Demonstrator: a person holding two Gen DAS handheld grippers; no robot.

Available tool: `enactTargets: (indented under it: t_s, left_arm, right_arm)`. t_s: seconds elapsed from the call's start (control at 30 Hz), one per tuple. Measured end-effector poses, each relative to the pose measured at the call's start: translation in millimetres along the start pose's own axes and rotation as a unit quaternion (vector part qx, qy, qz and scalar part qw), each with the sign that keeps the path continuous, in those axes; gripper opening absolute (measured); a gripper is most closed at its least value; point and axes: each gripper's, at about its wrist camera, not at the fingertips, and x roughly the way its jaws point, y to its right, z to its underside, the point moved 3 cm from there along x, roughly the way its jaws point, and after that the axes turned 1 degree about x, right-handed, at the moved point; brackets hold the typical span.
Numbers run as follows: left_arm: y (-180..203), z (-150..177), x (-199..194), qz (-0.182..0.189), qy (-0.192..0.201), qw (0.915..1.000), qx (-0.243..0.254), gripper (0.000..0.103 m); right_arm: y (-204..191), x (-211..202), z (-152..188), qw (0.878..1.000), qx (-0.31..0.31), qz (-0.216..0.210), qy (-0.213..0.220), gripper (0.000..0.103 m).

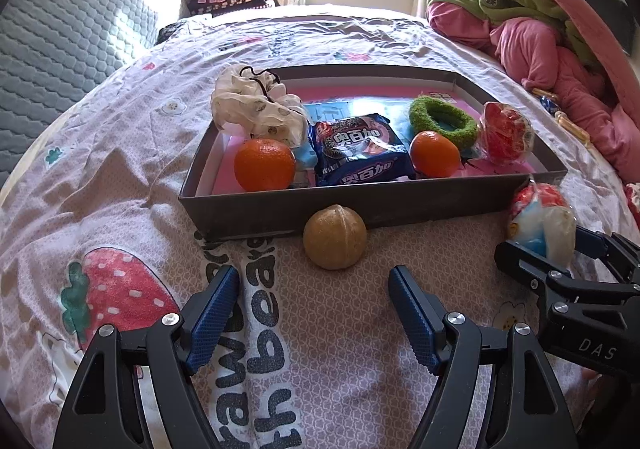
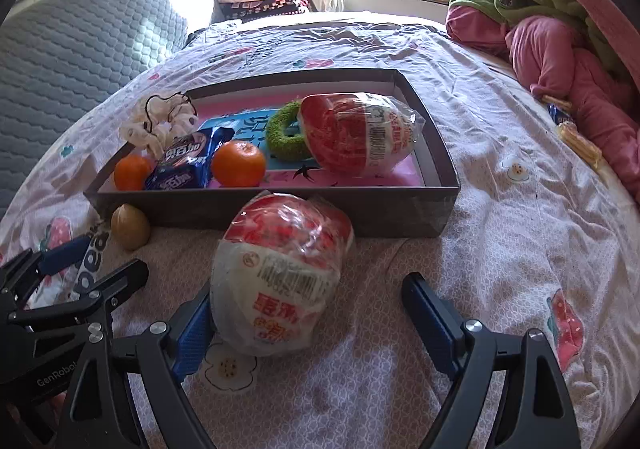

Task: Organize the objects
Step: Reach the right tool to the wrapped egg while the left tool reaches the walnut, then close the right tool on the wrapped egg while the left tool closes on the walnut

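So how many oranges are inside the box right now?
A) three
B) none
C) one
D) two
D: two oranges sit inside the box, one orange near its left end and another orange to the right of the blue snack packet; the brown ball outside is not an orange.

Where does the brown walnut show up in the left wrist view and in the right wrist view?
Left wrist: walnut sits centre, ahead of the open left gripper, against the box front wall.
Right wrist: walnut lies lower left, at that wall's left end.
Shared landmark: the green ring inside the box.
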Motion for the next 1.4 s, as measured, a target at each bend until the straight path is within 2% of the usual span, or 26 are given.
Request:
enactTargets:
  t_s: [0.23, 0.4, 0.63, 0.93, 1.2, 1.27, 1.3, 1.4]
  left_arm:
    - [-1, -8, 9, 0.000, 0.000, 0.9999, -0.011, 0.078]
    - [-3, -13, 16, 0.002, -0.004, 0.9997, -0.023, 0.078]
    - [-2, -16, 24, -0.005, 0.000, 0.9994, -0.035, 0.078]
    - [-4, -18, 28, -0.007, -0.004, 0.9987, -0.050, 0.078]
    - [1, -20, 25, 0.000, -0.007, 0.9985, -0.053, 0.054]
    - [5, -20, 23, 0.006, -0.006, 0.9986, -0.053, 0.038]
    - [7, -20, 22, 0.008, -0.005, 0.9986, -0.051, 0.034]
    - [8, -19, 21, 0.017, -0.004, 0.9985, -0.051, 0.033]
  right_arm:
    - [3, 4, -5, 1.000, 0.008, 0.002, 0.001, 0.086]
    - [2, 5, -4, 1.000, 0.007, 0.008, 0.005, 0.069]
    - [9, 6, -6, 1.000, 0.024, -0.003, 0.008, 0.059]
    - [4, 6, -5, 1.000, -0.003, 0.008, 0.006, 0.055]
    - [3, 5, -4, 1.000, -0.011, 0.009, 0.010, 0.055]
    - [3, 4, -4, 1.000, -0.011, 0.006, 0.010, 0.055]
    - [4, 4, -4, 1.000, -0.009, 0.005, 0.010, 0.055]
    - [5, 3, -4, 1.000, -0.006, 0.000, 0.011, 0.054]
